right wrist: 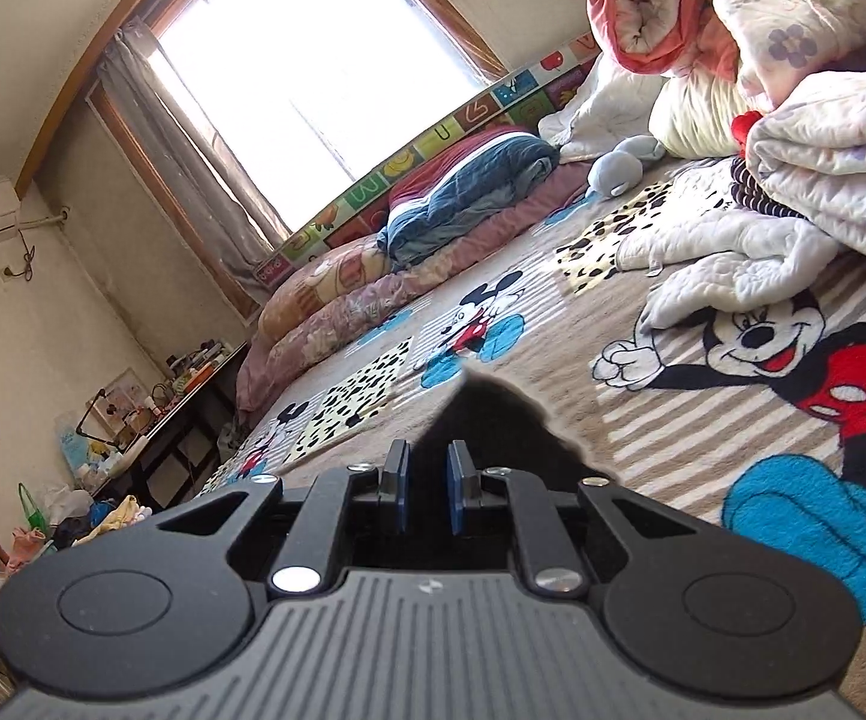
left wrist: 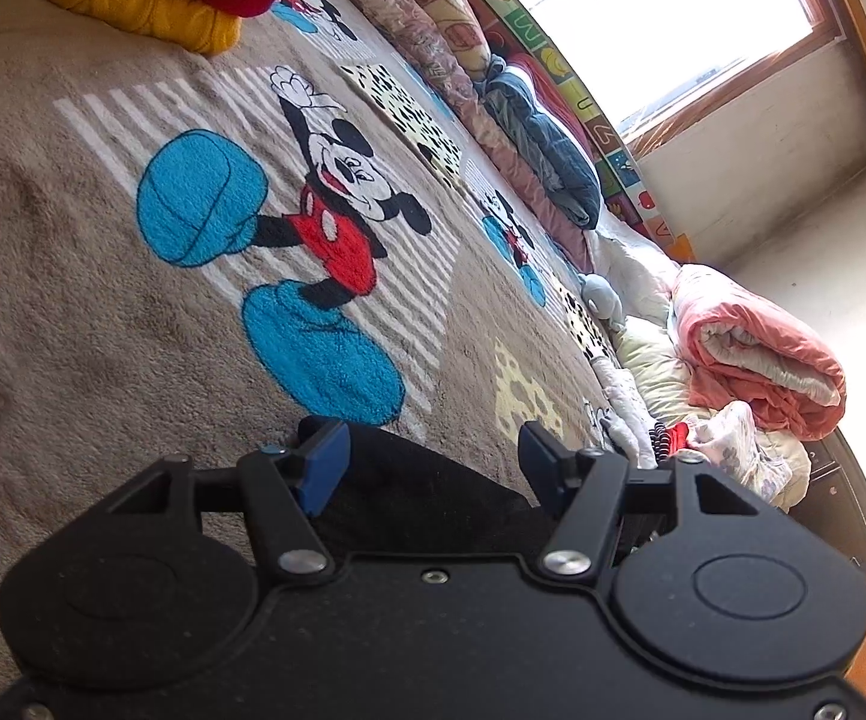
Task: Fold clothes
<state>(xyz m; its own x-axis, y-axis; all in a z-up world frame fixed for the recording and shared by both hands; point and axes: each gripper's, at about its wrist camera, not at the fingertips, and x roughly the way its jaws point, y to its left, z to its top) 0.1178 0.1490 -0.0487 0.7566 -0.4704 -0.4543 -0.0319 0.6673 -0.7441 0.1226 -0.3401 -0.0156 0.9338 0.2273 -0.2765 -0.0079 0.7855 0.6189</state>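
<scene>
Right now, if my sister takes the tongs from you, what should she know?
Left tongs: open, hovering over the black garment, gripping nothing.
Right tongs: nearly closed on a peaked corner of that black garment, which sticks up between the pads.
The garment lies on the Mickey blanket on the bed.
Folded clothes, a yellow piece with a red one on top, sit at the blanket's far end.
Done: corner pinched.
Left: I'd guess grab another corner with the left tongs, fold, then stack it.
</scene>
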